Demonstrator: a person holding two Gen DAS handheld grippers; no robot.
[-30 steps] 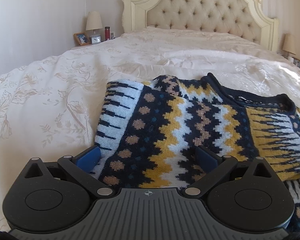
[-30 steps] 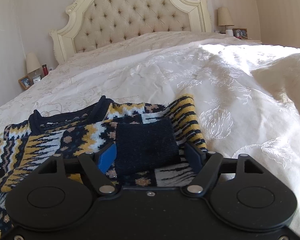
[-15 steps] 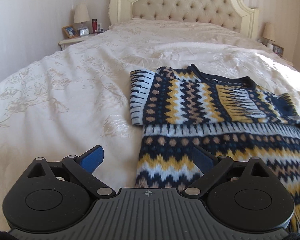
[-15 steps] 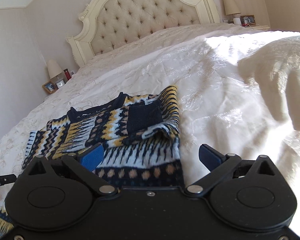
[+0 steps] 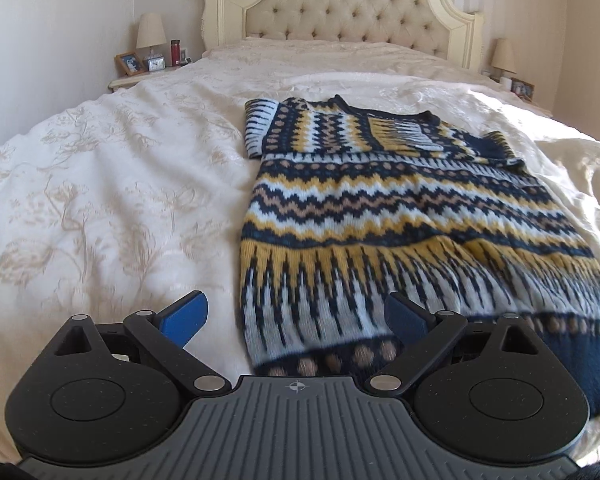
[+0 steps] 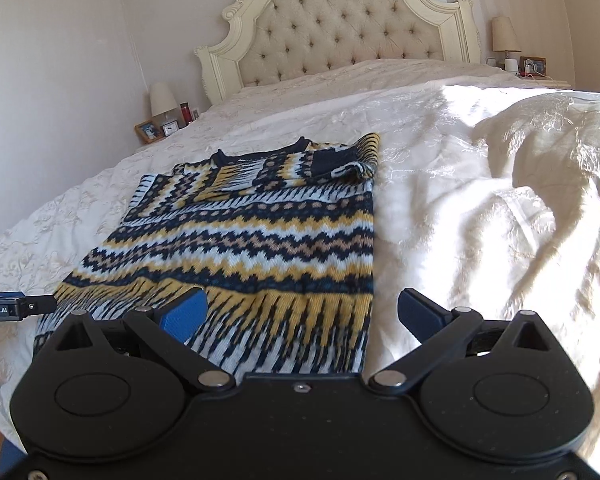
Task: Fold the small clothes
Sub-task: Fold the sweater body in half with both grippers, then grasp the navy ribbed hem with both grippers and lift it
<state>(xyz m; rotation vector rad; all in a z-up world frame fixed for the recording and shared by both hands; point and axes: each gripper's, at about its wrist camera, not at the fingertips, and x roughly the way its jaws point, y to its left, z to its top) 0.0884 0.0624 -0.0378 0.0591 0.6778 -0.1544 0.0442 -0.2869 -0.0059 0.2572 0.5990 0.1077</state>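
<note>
While both hand-held grippers, left (image 5: 296, 316) and right (image 6: 302, 312), gape empty, soft limp sweater (image 5: 400, 216) suits hem-corner grasps.

You are in a home bedroom: a wide bed (image 5: 148, 184) under a cream flowered quilt, a tufted headboard (image 6: 340, 36), and nightstands on both sides with a lamp (image 5: 151, 32), a clock (image 5: 156, 64) and a framed photo (image 5: 129, 63).

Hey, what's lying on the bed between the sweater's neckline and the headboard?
Nothing but bare cream bedspread. In both wrist views, the sweater ends at its collar and only bedding runs up to the tufted headboard.
</note>
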